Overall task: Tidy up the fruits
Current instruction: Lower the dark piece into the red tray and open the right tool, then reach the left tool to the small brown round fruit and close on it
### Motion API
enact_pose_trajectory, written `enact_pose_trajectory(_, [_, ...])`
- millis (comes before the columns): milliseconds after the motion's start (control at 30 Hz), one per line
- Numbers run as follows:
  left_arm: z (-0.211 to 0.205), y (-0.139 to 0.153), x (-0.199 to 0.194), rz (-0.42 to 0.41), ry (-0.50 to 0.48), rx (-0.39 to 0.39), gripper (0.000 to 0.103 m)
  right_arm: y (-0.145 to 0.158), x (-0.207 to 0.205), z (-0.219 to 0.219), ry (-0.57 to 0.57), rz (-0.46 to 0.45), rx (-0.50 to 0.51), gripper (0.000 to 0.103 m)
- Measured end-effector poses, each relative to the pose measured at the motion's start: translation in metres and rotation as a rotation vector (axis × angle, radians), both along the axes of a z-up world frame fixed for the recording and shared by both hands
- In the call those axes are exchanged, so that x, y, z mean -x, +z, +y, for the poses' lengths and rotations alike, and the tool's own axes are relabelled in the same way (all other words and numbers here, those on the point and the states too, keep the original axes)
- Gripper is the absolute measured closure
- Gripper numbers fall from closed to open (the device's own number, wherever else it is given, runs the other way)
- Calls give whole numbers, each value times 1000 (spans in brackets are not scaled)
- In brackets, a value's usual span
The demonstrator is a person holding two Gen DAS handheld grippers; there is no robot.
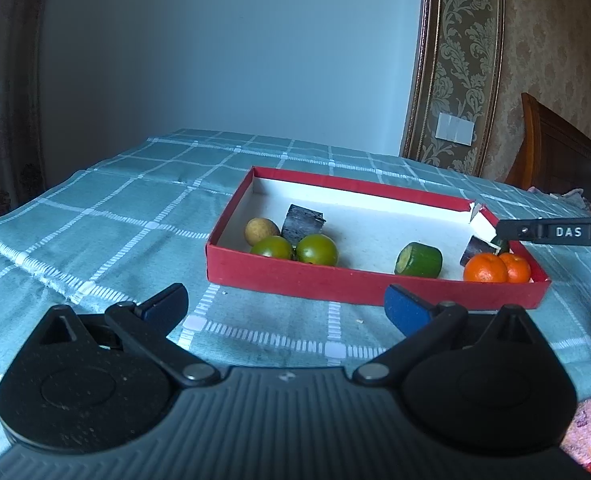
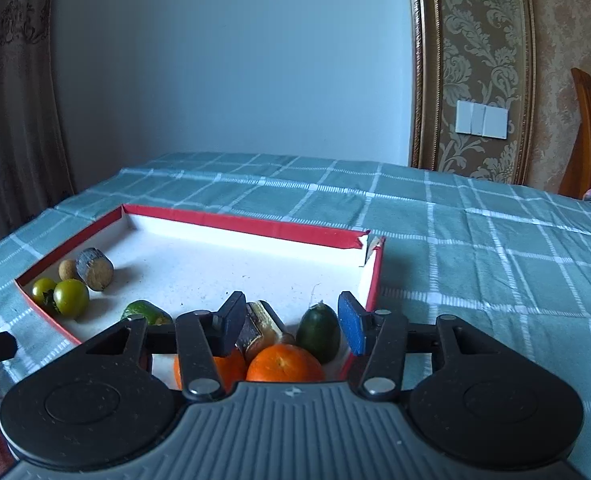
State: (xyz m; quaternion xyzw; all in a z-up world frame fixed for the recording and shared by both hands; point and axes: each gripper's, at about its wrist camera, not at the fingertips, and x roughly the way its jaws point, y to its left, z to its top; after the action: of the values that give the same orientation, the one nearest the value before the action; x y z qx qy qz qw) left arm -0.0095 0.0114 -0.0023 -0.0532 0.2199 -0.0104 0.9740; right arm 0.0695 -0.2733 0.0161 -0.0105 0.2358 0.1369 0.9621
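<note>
I held the left hand-held gripper open and empty above the checked green cloth on the worktop, short of the shallow red cardboard tray. The right hand-held gripper hovered open over the tray's right corner, where two oranges lay grouped. Two green tomatoes sat at the left end, apparently sorted by kind.

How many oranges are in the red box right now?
2. Both sit touching in the red box's near right corner: orange and orange behind it, beneath the open right tongs. None looks hidden.
</note>
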Motion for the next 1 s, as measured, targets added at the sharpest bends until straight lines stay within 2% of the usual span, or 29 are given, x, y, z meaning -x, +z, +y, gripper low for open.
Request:
enact_pose_trajectory(67, [0, 0, 0, 1, 1, -2, 0, 5, 15, -10, -11, -16, -36, 53])
enact_pose_trajectory(133, [0, 0, 0, 1, 1, -3, 0, 8, 33, -21, -25, -28, -84, 48])
enact_pose_trajectory(200, [-1, 0, 0, 1, 6, -5, 0, 8, 50, -33, -43, -34, -148, 36])
enact_pose_trajectory(233, [-1, 0, 0, -1, 10, -6, 0, 6, 59, -40, -58, -32, -193, 34])
enact_pose_trajectory(333, [-3, 0, 0, 5, 11, -19, 0, -7, 76, -57, -101, 0, -302, 33])
enact_pose_trajectory(467, [-12, 2, 5, -18, 12, -82, 0, -27, 83, -62, -131, 20, -316, 33])
enact_pose_trajectory(500, [-17, 2, 6, -21, 12, -109, 0, -29, 81, -66, -135, 46, -347, 33])
enact_pose_trajectory(600, [-33, 6, 13, -31, -17, -166, 0, -32, 81, -76, -148, 34, -413, 33])
enact_pose_trajectory(667, [-45, 9, 18, -44, -42, -185, 0, -35, 78, -77, -157, 62, -421, 33])
enact_pose_trajectory(800, [-68, 12, 23, -59, -85, -229, 0, -35, 81, -77, -153, 56, -425, 33])
enact_pose_trajectory(1000, [-87, 6, 20, -34, -98, -268, 0, -36, 80, -78, -148, 58, -435, 33])
